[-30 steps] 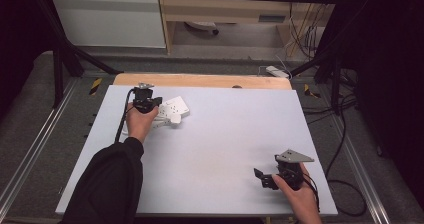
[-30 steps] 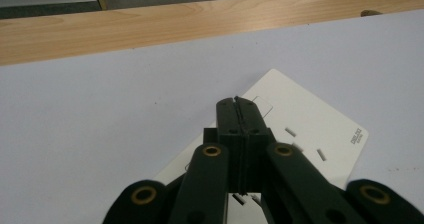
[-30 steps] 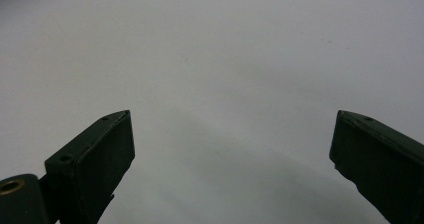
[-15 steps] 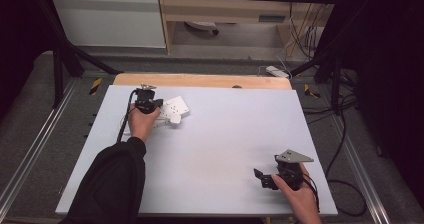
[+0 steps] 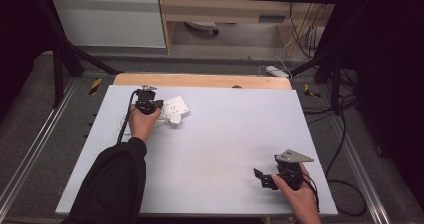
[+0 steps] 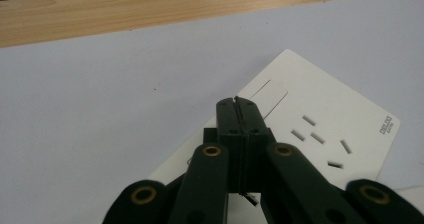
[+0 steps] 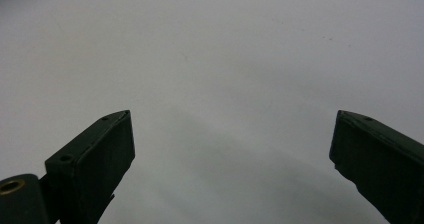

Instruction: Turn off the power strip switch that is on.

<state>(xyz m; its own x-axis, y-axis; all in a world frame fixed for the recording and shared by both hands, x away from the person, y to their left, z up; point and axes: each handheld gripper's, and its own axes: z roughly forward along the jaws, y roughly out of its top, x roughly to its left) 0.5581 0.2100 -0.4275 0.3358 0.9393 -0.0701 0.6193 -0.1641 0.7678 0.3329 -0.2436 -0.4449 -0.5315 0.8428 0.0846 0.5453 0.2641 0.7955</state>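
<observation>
Two grippers work over a pale lavender-grey table top [image 5: 215,154], the largest thing in the high view, with a light wooden strip [image 5: 200,80] running along its far edge at twelve o'clock. Beyond that strip, grey floor and a tangle of cables [image 5: 345,119] lie at about two o'clock.

Next in size is the person's dark sleeve [image 5: 112,179], coming in from seven o'clock and ending in the left hand [image 5: 142,124].

A white wall socket plate [image 5: 176,110] lies flat on the table at about eleven o'clock, near the wooden strip. In the left gripper view the socket plate [image 6: 325,129] shows its pin slots, a rocker switch and a small brand mark at one corner.

Above the plate's near edge, the left gripper [image 6: 236,103] is clenched, jaws pressed together with nothing between them, tips over the plate just beside the switch; whether they touch it I cannot tell.

At five o'clock, well apart from the plate, the right gripper [image 5: 261,176] rests low in the right hand [image 5: 300,196], released, its jaws standing wide over bare table in the right gripper view.
</observation>
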